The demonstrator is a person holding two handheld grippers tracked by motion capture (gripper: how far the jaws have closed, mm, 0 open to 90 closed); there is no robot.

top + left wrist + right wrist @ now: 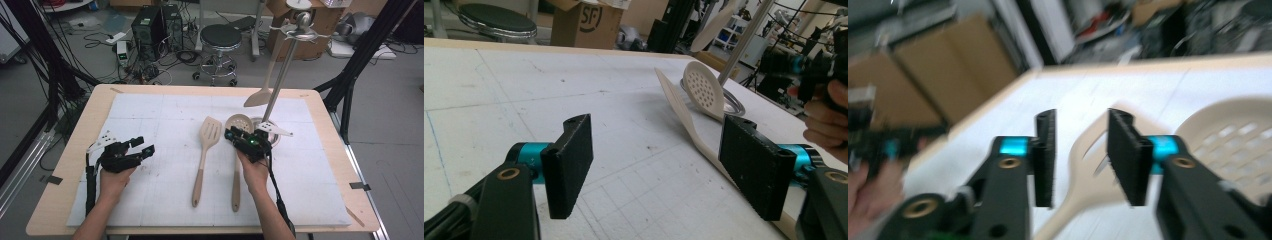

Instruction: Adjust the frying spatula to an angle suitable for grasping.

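Two pale wooden utensils lie on the white mat. The slotted spatula [210, 131] is in the middle, and to its right is a skimmer spoon [239, 121] with a round perforated head. My right gripper [236, 136] hovers low over the skimmer's neck, open. In the blurred right gripper view, my right gripper [1078, 142] has the slotted spatula [1087, 167] showing in the gap beyond the jaws, untouched. The skimmer spoon [1233, 135] lies to the right. My left gripper [144, 146] rests at the mat's left, wide open and empty [659, 145]. Ahead of it lie the spatula [674, 97] and skimmer [704, 90].
A metal utensil stand [281, 75] rises at the back right on a round base [272, 134], right beside the skimmer's head. A third wooden spatula [261, 95] hangs from it. The wooden table edge [65, 165] frames the mat. A stool, boxes and cables are on the floor beyond.
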